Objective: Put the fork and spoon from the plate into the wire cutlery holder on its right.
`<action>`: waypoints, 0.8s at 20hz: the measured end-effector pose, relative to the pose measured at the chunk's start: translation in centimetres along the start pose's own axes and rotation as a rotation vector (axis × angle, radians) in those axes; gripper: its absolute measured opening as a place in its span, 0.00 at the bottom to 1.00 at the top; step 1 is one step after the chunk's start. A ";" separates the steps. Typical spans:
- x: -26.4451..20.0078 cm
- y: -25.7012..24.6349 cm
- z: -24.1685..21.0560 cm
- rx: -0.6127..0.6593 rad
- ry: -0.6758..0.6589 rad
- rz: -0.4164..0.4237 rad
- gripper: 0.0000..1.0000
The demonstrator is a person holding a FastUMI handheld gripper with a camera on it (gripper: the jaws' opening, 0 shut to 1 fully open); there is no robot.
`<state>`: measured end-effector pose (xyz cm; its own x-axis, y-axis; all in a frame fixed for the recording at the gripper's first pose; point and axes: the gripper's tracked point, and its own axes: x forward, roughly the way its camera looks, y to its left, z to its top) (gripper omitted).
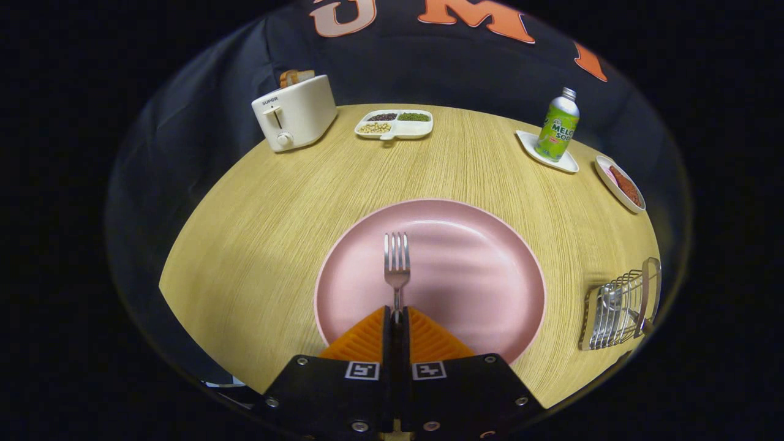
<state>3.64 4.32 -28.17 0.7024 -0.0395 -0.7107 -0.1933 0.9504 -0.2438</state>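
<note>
- The fork [397, 263] is clamped by its handle between the two fingers of the gripper [396, 313], tines pointing straight ahead over the pink plate [490, 269]. Whether it is lifted off the plate or touching it is not clear.
- The fingers are closed on the handle's thin end, so the grip is narrow; I judge the fork could pivot or slide out if swung fast.
- The holder [620, 304] sits to the right of the plate, near the table [257, 245] edge, with something metallic in it, possibly the spoon.
- The long tines could catch on the holder's wires, or a hard nudge could push the holder off the edge.
- No spoon shows on the plate.
- Toaster [295, 113], snack tray [395, 124], bottle [557, 125] on its dish and a small dish with food [621, 184] stand well beyond, unlikely to interfere.
</note>
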 end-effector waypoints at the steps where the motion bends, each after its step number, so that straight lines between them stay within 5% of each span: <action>1: -0.2 0.0 0.2 0.010 -0.003 0.007 0.04; 16: -7.6 -3.9 3.6 0.024 -0.031 0.078 0.05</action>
<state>1.55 2.04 -19.41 0.7068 0.0446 -0.7060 -0.2322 0.9574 -0.1720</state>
